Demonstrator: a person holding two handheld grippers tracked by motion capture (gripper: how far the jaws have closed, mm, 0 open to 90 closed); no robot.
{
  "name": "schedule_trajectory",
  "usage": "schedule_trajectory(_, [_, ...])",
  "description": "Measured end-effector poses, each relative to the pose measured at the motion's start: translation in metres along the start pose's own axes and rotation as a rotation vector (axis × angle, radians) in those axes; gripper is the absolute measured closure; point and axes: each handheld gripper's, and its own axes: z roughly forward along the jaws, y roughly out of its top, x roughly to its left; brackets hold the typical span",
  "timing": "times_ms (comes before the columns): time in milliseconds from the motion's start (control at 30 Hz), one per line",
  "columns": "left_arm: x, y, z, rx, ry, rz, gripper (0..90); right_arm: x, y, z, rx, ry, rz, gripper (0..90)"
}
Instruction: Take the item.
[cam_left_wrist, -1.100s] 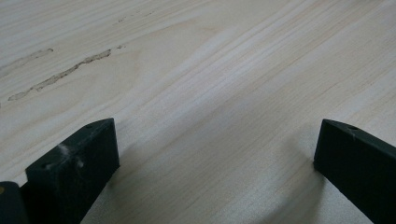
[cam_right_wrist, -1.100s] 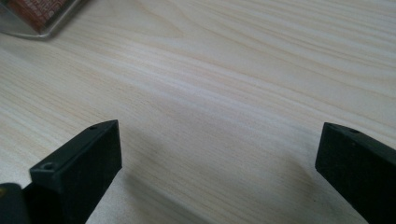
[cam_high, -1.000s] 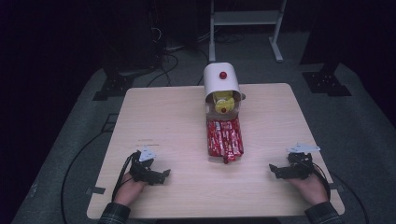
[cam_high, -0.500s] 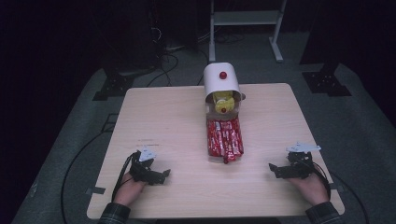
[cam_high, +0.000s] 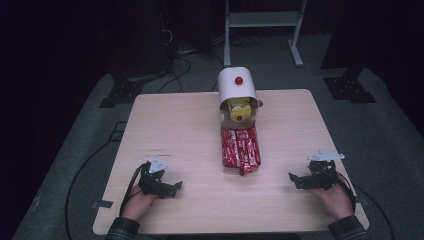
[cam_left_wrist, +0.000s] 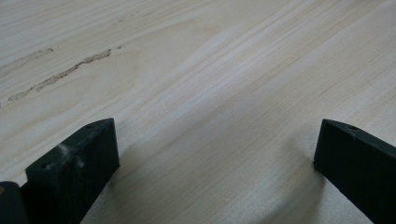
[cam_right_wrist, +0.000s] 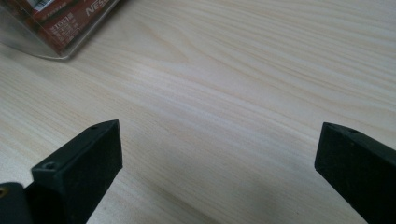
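A white domed container (cam_high: 237, 87) with a red knob lies on its side at the back middle of the wooden table (cam_high: 175, 125), with yellow items (cam_high: 239, 107) in its mouth. Red snack packets (cam_high: 240, 147) lie in a clear tray in front of it; a corner of that tray (cam_right_wrist: 56, 28) appears in the right gripper view. My left gripper (cam_high: 172, 187) rests near the front left edge, open, bare wood between its jaws (cam_left_wrist: 215, 154). My right gripper (cam_high: 295, 179) rests at the front right, open and empty (cam_right_wrist: 219, 154).
A white metal stand (cam_high: 262, 20) and black cables (cam_high: 185, 55) sit on the dark floor behind the table. A strip of grey tape (cam_high: 102, 204) lies on the floor by the front left corner.
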Motion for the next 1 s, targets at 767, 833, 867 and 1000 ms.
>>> schedule_trajectory(767, [0.000,0.000,0.000,-0.003,0.000,-0.004,0.0,0.002,0.013,-0.002,-0.005,0.032,-0.006,0.1])
schedule_trajectory(833, [0.000,0.000,0.000,-0.003,0.000,-0.004,0.0,0.002,0.014,-0.002,-0.005,0.030,-0.005,0.1])
schedule_trajectory(867, [0.000,0.000,0.000,-0.003,0.000,-0.004,0.0,0.001,0.014,-0.002,-0.003,0.031,-0.006,0.1])
schedule_trajectory(1000, [0.000,0.000,0.000,-0.003,0.000,-0.004,0.0,0.002,0.017,-0.004,-0.003,0.037,-0.005,0.1])
